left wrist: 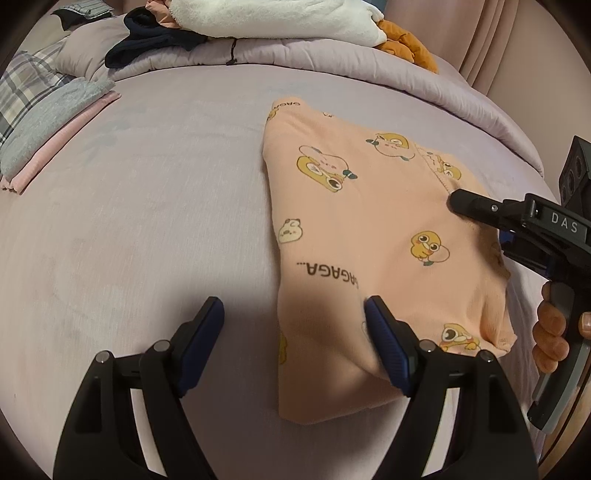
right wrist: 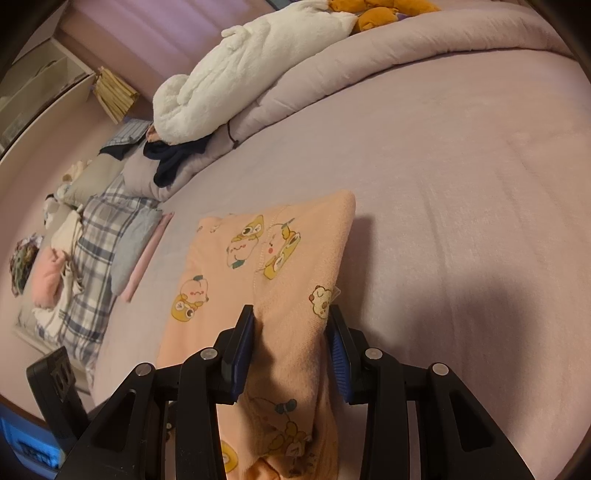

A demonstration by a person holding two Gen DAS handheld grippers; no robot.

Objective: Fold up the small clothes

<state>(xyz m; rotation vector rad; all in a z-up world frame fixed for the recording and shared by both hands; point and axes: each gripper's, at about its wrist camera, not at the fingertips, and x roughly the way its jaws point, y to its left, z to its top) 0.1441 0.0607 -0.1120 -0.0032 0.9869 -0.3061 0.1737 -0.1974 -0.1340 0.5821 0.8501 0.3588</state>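
A peach garment (left wrist: 369, 221) printed with cartoon ducks lies folded on the lilac bed sheet (left wrist: 166, 203). My left gripper (left wrist: 293, 308) stands open over its near left edge. The right fingertip (left wrist: 375, 314) presses into the fabric and the left one hovers over bare sheet. My right gripper (right wrist: 290, 321) is shut on a raised, bunched fold of the garment (right wrist: 258, 266) at its near right side. In the left wrist view the right gripper (left wrist: 456, 201) comes in from the right, with a hand on its handle.
A folded grey and pink stack (left wrist: 55, 125) sits at the left beside a plaid pillow (right wrist: 99, 236). A rolled duvet (left wrist: 332, 62) at the back carries a white fluffy blanket (left wrist: 273, 18), a navy garment (left wrist: 147, 40) and an orange item (left wrist: 406, 44).
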